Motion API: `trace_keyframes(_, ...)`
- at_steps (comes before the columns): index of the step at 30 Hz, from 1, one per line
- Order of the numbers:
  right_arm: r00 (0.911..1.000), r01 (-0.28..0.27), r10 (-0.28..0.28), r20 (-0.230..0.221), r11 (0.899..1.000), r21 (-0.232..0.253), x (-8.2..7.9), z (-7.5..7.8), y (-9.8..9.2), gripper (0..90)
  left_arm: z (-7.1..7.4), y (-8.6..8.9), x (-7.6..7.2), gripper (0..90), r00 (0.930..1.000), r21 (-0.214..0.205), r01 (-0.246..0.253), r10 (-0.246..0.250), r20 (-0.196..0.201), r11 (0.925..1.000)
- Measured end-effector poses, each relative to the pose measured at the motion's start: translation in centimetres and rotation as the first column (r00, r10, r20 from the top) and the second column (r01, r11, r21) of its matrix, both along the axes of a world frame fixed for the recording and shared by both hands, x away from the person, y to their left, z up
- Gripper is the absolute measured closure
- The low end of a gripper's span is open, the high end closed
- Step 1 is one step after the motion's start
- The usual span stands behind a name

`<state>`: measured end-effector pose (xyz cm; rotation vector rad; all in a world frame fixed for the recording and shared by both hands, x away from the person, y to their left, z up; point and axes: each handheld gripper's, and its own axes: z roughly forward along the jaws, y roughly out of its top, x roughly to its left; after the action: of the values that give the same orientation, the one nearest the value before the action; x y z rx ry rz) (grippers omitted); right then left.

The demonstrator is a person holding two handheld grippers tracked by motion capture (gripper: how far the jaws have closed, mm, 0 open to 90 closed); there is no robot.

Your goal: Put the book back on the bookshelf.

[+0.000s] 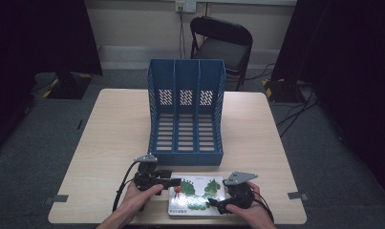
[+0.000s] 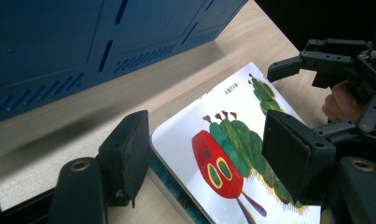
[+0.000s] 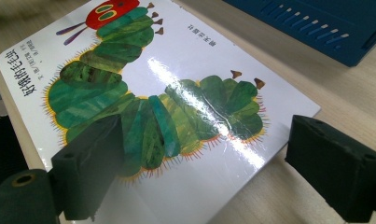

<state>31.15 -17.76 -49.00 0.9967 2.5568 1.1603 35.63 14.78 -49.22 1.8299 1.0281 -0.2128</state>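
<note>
On the wooden table (image 1: 113, 143), a book (image 1: 199, 200) is being straddled by both grippers, the left gripper (image 2: 204, 158) and right gripper (image 3: 199, 172), fingers spread, nothing gripped; it could be pushed away sideways.

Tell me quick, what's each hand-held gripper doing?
Left hand-held gripper: open, jaws astride the caterpillar picture book's edge.
Right hand-held gripper: open, over the book.

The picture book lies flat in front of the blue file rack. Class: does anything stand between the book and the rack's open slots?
Nothing visible does. Bare table separates the picture book from the blue file rack, whose three slots look empty. Both grippers, left and right, sit at the book's ends.
</note>
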Motion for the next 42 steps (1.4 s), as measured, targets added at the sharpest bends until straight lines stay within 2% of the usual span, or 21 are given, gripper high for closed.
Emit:
trace_keyframes(3,1.0,0.002,-0.002,0.0,1.0,0.003,0.04,0.0,-0.04,10.8,-0.31,0.29,0.06,32.4,0.9987,-0.041,-0.018,0.016,-0.048,0.999)
trace_keyframes(8,1.0,0.0,0.0,0.002,1.0,-0.002,0.05,-0.03,-0.05,10.9,-0.5,0.74,0.25,35.1,0.9944,-0.094,-0.041,0.031,-0.101,0.9947)
trace_keyframes(10,1.0,0.0,0.0,0.003,1.0,-0.001,0.04,-0.03,-0.05,10.8,-0.6,0.82,0.3,35.1,0.993,-0.116,-0.04,0.026,-0.115,0.9925)
trace_keyframes(11,1.0,-0.001,0.001,0.003,1.0,-0.002,0.04,-0.03,-0.06,10.8,-0.7,0.72,0.29,37.2,0.9906,-0.143,-0.029,0.01,-0.136,0.9893)
trace_keyframes(16,1.0,-0.003,0.003,0.004,1.0,0.003,0.07,0.01,-0.1,11.1,-0.61,0.21,0.02,37.9,0.995,-0.068,-0.013,0.006,-0.1,0.9976)
trace_keyframes(19,1.0,0.0,0.0,0.005,1.0,0.003,0.07,0.02,-0.07,11.1,-0.59,0.17,-0.13,39.0,0.9945,-0.05,0.01,-0.015,-0.104,0.9987)
trace_keyframes(23,0.9999,0.014,-0.014,0.003,1.0,-0.003,0.23,-0.05,-0.19,10.9,-0.87,-0.05,-0.31,40.5,0.9915,-0.046,0.029,-0.035,-0.125,0.9985)
trace_keyframes(26,0.9997,0.023,-0.023,-0.012,1.0,-0.004,0.39,-0.2,-0.26,9.6,-0.97,0.02,-0.22,41.1,0.9901,-0.064,0.022,-0.03,-0.137,0.9977)
trace_keyframes(27,0.9995,0.026,-0.026,-0.015,1.0,0.0,0.42,-0.21,-0.27,9.6,-1.01,0.1,-0.18,43.5,0.9896,-0.069,0.021,-0.03,-0.141,0.9974)
trace_keyframes(29,0.9995,0.029,-0.029,-0.013,1.0,-0.002,0.39,-0.23,-0.24,9.0,-1.05,0.4,-0.04,49.3,0.9869,-0.111,0.008,-0.025,-0.159,0.9938)
trace_keyframes(30,0.9994,0.03,-0.03,-0.016,1.0,0.005,0.43,-0.22,-0.26,8.9,-0.96,0.53,-0.02,54.3,0.9889,-0.116,0.006,-0.023,-0.147,0.9932)
trace_keyframes(31,0.9993,0.032,-0.032,-0.02,0.999,0.019,0.52,-0.1,-0.38,9.4,-0.86,0.59,-0.02,62.7,0.9912,-0.105,0.011,-0.025,-0.13,0.9944)
trace_keyframes(33,0.9994,0.031,-0.03,-0.016,0.999,0.018,0.51,-0.07,-0.38,9.4,-0.78,0.53,-0.05,65.1,0.9922,-0.079,0.021,-0.03,-0.121,0.9967)
trace_keyframes(34,0.9994,0.032,-0.032,-0.011,0.999,0.014,0.49,-0.06,-0.36,9.3,-0.84,0.44,-0.04,68.6,0.9934,-0.056,0.032,-0.038,-0.108,0.9979)
trace_keyframes(35,0.9994,0.035,-0.035,-0.007,0.999,0.012,0.48,-0.04,-0.35,9.3,-0.89,0.37,-0.03,72.9,0.9926,-0.053,0.036,-0.042,-0.114,0.998)
trace_keyframes(39,0.9993,0.038,-0.038,-0.004,0.999,0.008,0.54,-0.05,-0.4,10.2,-1.02,0.17,0.08,73.9,0.9913,-0.016,0.047,-0.049,-0.123,0.9988)
trace_keyframes(42,0.9992,0.039,-0.039,-0.007,0.999,0.011,0.58,-0.02,-0.45,10.9,-0.74,0.12,0.14,75.2,0.993,0.009,0.063,-0.062,-0.101,0.998)
